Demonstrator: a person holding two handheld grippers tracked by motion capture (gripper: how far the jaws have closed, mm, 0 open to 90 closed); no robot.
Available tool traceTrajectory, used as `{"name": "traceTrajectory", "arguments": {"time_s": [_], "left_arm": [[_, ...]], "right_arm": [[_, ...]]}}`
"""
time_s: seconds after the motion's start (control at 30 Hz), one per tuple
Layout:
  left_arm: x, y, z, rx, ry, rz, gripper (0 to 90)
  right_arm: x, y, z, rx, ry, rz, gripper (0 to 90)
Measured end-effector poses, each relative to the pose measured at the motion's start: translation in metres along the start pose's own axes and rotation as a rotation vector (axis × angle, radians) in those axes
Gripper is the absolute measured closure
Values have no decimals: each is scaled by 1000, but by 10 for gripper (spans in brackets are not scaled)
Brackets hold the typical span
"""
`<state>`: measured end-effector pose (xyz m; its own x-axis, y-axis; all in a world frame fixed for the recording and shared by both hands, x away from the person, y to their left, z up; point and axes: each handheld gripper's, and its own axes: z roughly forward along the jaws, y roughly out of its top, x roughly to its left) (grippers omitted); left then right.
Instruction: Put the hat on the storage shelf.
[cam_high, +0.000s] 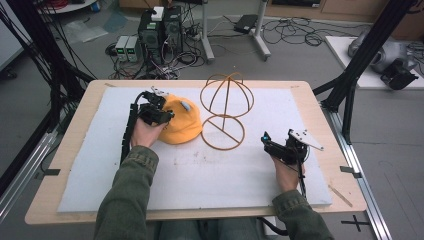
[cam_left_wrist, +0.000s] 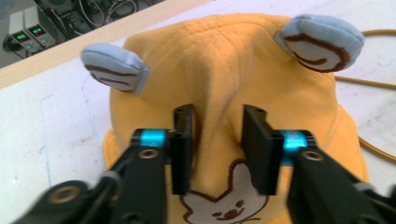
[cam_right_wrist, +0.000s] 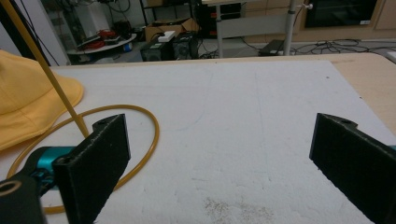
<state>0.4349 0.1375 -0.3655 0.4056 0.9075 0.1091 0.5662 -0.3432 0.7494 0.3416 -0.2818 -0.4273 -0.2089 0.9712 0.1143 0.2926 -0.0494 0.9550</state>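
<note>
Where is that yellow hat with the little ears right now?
In the high view the yellow hat lies on the white mat, left of centre, beside the wire hat stand. The left gripper pinches a fold of its crown.

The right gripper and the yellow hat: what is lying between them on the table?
In the high view, the wire hat stand stands between the right gripper and the yellow hat; its ring base lies beside the hat's brim.
</note>
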Motion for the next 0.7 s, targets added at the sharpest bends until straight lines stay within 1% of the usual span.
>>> {"name": "traceTrajectory", "arguments": {"time_s": [0.03,0.07,0.1,0.13,0.17,0.3,0.43,0.47,0.5,0.53,0.6,0.7], "left_arm": [[0,0,0,-1,3,-5,739],[0,0,0,1,3,-6,776],[1,0,1,1,-3,-6,776],[1,-1,1,1,-9,-10,807],[1,-1,2,4,-4,-12,859],[-2,0,2,-5,23,-2,875],[-3,1,0,-17,36,13,880],[-3,1,-1,-24,44,17,881],[-3,1,-4,-35,56,27,881],[-3,1,-7,-51,66,27,882],[-1,2,-15,-93,82,17,882],[4,3,-31,-180,108,-7,882]], "right_arm": [[0,0,0,0,0,1,49],[0,0,0,0,0,0,49],[0,0,0,0,0,0,49],[0,0,0,0,0,1,49],[0,0,0,-2,0,4,49],[-1,0,0,-6,-3,4,49],[-1,0,0,-2,0,4,50],[-1,0,0,-2,2,3,50],[-1,0,0,-2,2,3,50],[-1,0,0,-3,2,3,50],[-1,0,0,-3,-1,6,50],[-1,0,0,-1,0,5,50]]}}
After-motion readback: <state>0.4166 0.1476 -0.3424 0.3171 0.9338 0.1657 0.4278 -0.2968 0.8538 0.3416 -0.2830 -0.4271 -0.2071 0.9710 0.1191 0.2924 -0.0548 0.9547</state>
